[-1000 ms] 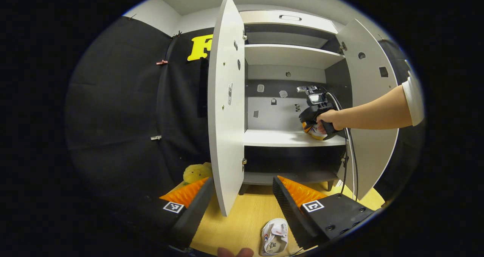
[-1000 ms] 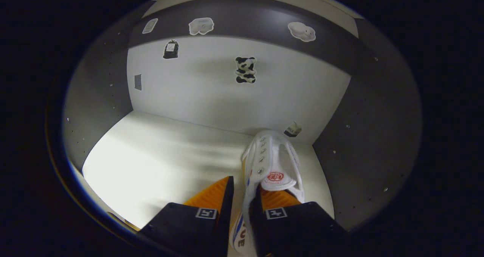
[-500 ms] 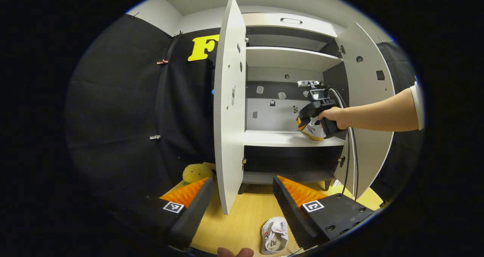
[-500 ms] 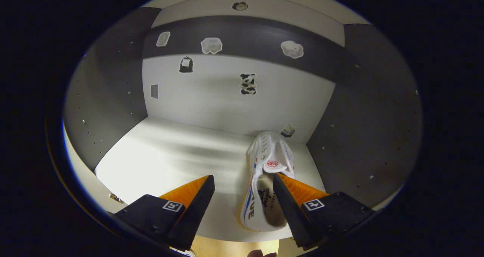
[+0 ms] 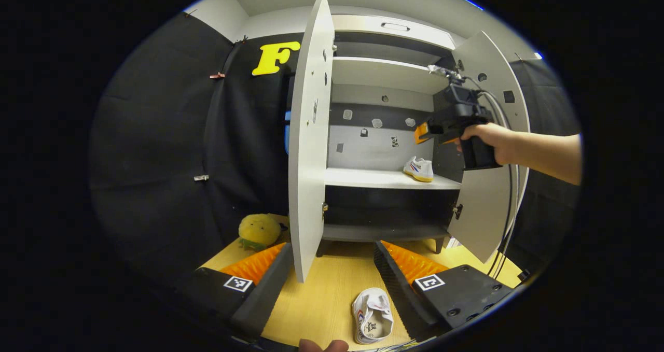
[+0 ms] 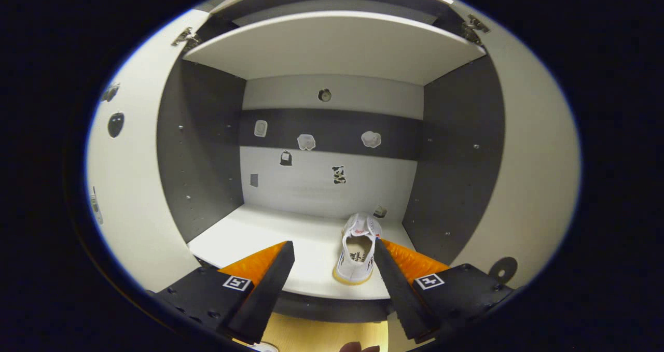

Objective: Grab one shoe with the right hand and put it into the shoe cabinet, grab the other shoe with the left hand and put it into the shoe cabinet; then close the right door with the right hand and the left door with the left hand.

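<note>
A white shoe [image 6: 357, 253] stands on the cabinet's middle shelf [image 6: 290, 238], at the right; the left gripper view shows this shoe [image 5: 419, 168] there too. My right gripper [image 6: 332, 279] is open, drawn back in front of the shelf and empty. In the left gripper view the right gripper [image 5: 425, 132] is held by a hand above and right of that shoe. The second white shoe [image 5: 372, 321] lies on the wooden floor [image 5: 321, 300]. My left gripper [image 5: 332, 279] hovers open above it, fingers either side. Both doors, left [image 5: 307, 129] and right [image 5: 490, 150], stand open.
A yellow plush toy [image 5: 258, 230] sits on the floor left of the left door. Cables [image 5: 511, 186] hang from the right gripper in front of the right door. An upper shelf [image 6: 332, 46] roofs the compartment. Small stickers dot the back wall [image 6: 321, 181].
My right gripper has pulled back and up out of the cabinet, leaving the shoe on the shelf. The left gripper has shifted slightly; the floor shoe stays put.
</note>
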Tool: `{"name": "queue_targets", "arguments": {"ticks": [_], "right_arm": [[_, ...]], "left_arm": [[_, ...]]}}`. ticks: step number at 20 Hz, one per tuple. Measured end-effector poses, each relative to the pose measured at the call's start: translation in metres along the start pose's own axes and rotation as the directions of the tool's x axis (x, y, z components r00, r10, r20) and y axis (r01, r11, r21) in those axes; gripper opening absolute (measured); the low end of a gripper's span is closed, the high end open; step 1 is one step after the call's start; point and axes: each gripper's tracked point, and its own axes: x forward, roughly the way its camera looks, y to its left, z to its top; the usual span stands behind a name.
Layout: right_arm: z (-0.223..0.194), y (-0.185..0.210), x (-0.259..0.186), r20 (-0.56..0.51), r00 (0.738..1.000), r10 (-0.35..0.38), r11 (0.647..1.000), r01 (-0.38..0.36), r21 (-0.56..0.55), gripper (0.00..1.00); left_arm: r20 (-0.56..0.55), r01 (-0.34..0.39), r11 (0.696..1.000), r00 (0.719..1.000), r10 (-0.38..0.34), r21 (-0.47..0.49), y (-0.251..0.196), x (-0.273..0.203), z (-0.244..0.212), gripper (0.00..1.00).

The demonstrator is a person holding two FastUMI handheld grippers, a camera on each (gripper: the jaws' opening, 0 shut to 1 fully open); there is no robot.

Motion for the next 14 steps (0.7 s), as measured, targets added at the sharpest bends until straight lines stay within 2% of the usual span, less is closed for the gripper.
{"name": "queue_targets", "arguments": {"ticks": [4, 7, 10, 14], "right_arm": [[-0.007, 0.0, -0.079, 0.104, 0.994, 0.023, 0.999, -0.028, 0.047, 0.98], [-0.017, -0.002, -0.128, 0.171, 0.985, 0.022, 0.997, -0.034, 0.066, 0.98], [-0.024, 0.003, -0.167, 0.203, 0.978, 0.042, 0.994, -0.061, 0.088, 0.98], [-0.008, 0.009, -0.205, 0.275, 0.958, 0.078, 0.994, -0.094, 0.045, 0.98]], "left_arm": [[-0.01, 0.054, 0.998, 0.999, -0.054, 0.011, -0.009, -0.005, -0.038, 0.98], [-0.077, 0.092, 0.995, 0.993, -0.088, 0.049, -0.02, 0.0, -0.082, 0.98], [-0.183, 0.139, 0.986, 0.976, -0.12, 0.094, -0.034, 0.009, -0.137, 0.98], [-0.301, 0.197, 0.973, 0.941, -0.153, 0.122, -0.046, 0.026, -0.21, 0.97]]}}
